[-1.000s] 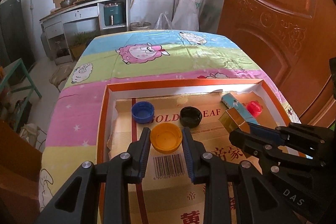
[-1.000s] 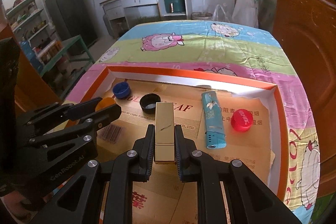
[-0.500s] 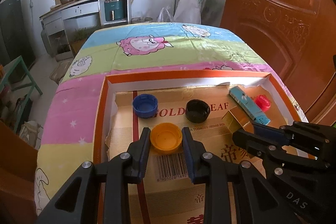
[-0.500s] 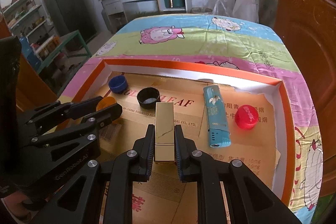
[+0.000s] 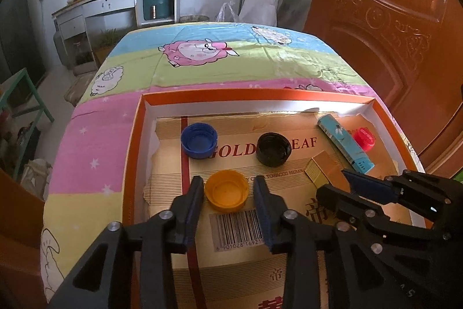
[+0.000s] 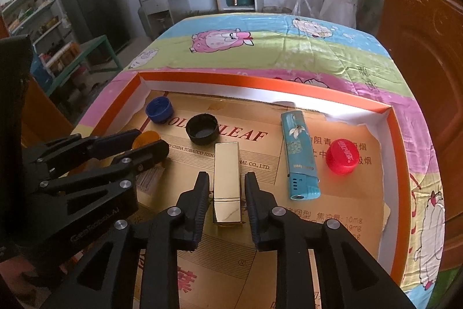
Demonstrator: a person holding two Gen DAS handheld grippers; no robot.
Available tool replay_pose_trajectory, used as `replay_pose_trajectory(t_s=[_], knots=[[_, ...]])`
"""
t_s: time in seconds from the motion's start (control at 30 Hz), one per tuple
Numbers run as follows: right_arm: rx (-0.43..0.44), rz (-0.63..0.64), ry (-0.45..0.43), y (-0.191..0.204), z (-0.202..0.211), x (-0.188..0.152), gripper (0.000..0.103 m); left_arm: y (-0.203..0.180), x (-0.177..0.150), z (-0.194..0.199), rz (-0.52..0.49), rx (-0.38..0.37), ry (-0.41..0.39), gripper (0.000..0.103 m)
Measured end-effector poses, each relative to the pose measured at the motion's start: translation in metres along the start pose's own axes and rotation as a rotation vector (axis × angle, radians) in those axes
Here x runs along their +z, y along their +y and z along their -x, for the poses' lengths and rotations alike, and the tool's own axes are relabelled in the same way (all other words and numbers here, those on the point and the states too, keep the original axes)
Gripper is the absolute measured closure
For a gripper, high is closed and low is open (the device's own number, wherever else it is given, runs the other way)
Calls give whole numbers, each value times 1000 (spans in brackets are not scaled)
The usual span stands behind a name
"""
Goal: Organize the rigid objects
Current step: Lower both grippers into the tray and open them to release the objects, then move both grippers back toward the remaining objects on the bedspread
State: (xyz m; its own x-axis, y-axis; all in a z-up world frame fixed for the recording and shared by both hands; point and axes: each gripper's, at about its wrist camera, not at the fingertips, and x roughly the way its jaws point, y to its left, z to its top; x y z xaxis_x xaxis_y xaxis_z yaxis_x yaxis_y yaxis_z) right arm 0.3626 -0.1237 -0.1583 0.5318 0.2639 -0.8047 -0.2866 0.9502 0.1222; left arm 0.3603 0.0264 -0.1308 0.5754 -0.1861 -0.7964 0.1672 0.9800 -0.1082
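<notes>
Inside the orange-rimmed tray, both grippers are opening: the left gripper is parting narrowly around the orange cap, and the right gripper around the gold case. A second ago each was clamped; now slim gaps show, suggesting both pieces are placed near the tray's front, beside the black cap.

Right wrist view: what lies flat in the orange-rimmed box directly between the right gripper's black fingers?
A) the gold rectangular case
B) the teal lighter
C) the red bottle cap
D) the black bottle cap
A: the gold rectangular case lies between the opening jaws of the right gripper, with gaps on both sides.
</notes>
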Motion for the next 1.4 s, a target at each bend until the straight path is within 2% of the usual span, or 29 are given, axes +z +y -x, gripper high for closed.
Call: replay_pose_trajectory(t_s=[0.63,1.4], knots=[[1,-12,-29,-1,21,-2,76,-5,1,20,-3,5,-31,64],[-22,-21,-94,8,87,-22,76,-25,-15,81,-11,-14,-100,64]])
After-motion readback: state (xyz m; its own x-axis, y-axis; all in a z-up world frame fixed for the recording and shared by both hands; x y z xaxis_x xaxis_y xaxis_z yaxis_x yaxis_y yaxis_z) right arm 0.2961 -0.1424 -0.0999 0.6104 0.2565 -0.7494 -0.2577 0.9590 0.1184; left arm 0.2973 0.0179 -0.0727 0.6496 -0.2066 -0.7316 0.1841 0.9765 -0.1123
